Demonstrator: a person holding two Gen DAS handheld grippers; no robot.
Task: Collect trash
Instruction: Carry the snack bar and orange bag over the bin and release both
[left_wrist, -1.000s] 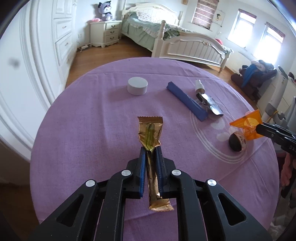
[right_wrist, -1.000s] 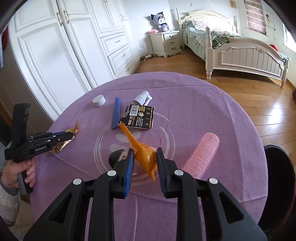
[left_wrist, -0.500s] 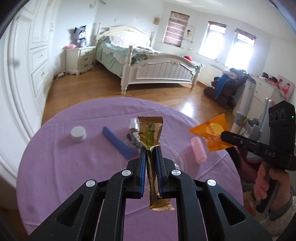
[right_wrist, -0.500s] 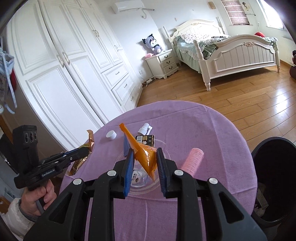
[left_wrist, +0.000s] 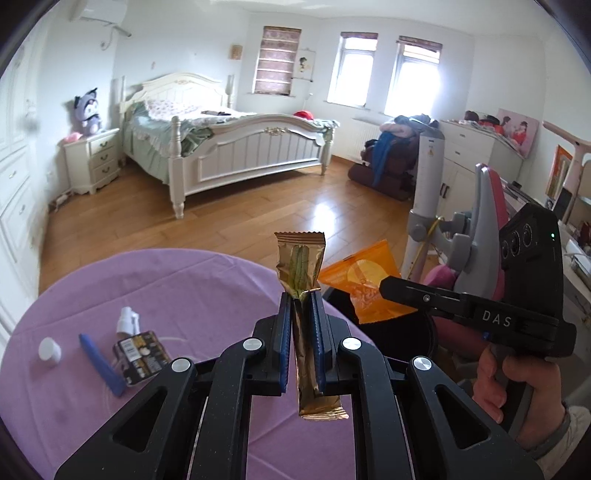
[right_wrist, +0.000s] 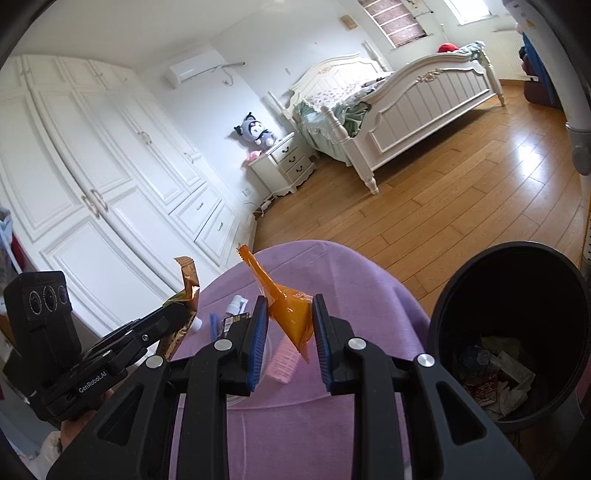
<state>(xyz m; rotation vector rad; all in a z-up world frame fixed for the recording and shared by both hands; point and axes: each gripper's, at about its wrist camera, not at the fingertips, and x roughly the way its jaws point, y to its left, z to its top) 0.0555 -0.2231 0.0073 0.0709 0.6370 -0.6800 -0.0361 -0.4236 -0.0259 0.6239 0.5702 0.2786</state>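
Note:
My left gripper (left_wrist: 300, 295) is shut on a long gold snack wrapper (left_wrist: 300, 266), which stands upright between its blue pads above the purple table (left_wrist: 184, 280). My right gripper (right_wrist: 290, 301) is shut on a crumpled orange wrapper (right_wrist: 291, 317) and holds it in the air over the table's edge. A black trash bin (right_wrist: 443, 295) with paper scraps inside stands just right of the right gripper. In the left wrist view the right gripper (left_wrist: 384, 286) and orange wrapper (left_wrist: 360, 280) hang close to the right of the gold wrapper. The right wrist view shows the left gripper (right_wrist: 184, 310) at lower left.
A white cap (left_wrist: 50, 350), a blue strip (left_wrist: 99, 363), a black packet (left_wrist: 142, 356) and a white spray bottle (left_wrist: 125, 319) lie on the table's left part. A pink roller (right_wrist: 282, 360) lies under the right gripper. A chair (left_wrist: 484, 229) stands behind the bin.
Both grippers have lifted and swung to the right with their wrappers still held. The table items have slid to the left of the views, and the bin now fills the right wrist view's right side.

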